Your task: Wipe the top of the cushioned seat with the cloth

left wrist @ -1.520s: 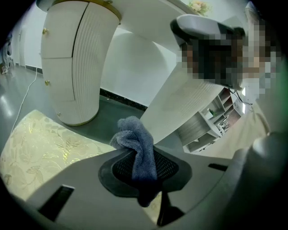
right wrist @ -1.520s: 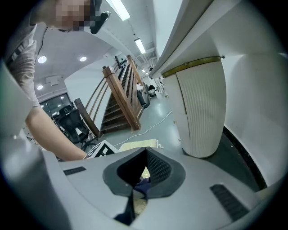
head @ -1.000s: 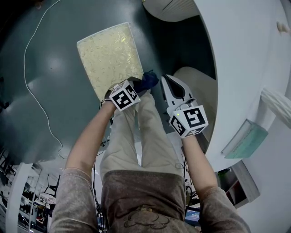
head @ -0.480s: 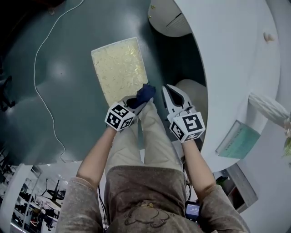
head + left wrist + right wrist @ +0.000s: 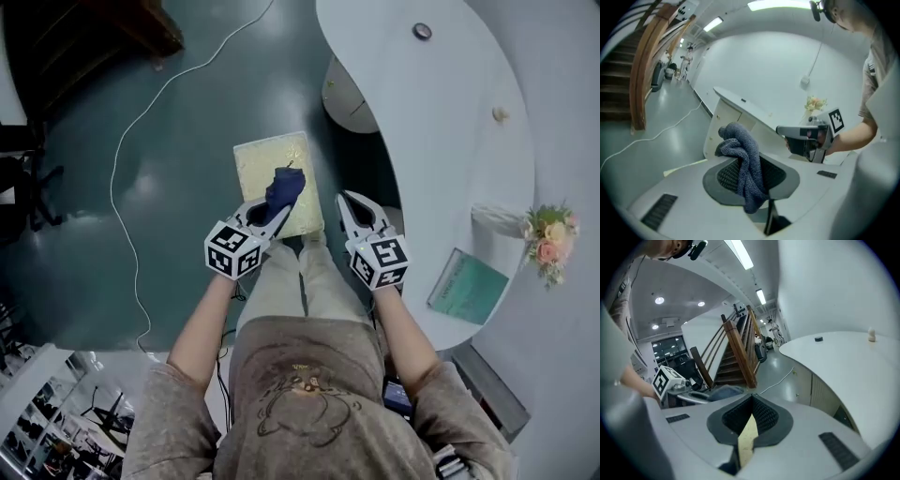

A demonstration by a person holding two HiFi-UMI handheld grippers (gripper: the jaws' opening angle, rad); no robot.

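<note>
Since one second earlier, the cloth (image 5: 284, 187) has shifted from the near edge of the cushioned seat (image 5: 261, 164) to a position over its near right part, and both grippers sit higher above it. Left gripper (image 5: 273, 212): jaws clenched on the dark blue cloth, which bunches up beyond the tips and drapes down over them; whether it touches the seat cannot be told. Right gripper (image 5: 353, 203): jaws drawn together with nothing between them, held just right of the seat and level with the left. Yellow seat stands on the grey-green floor (image 5: 178, 122) beside the curved white desk (image 5: 441, 112); a white cable (image 5: 141, 122) trails to its left.
</note>
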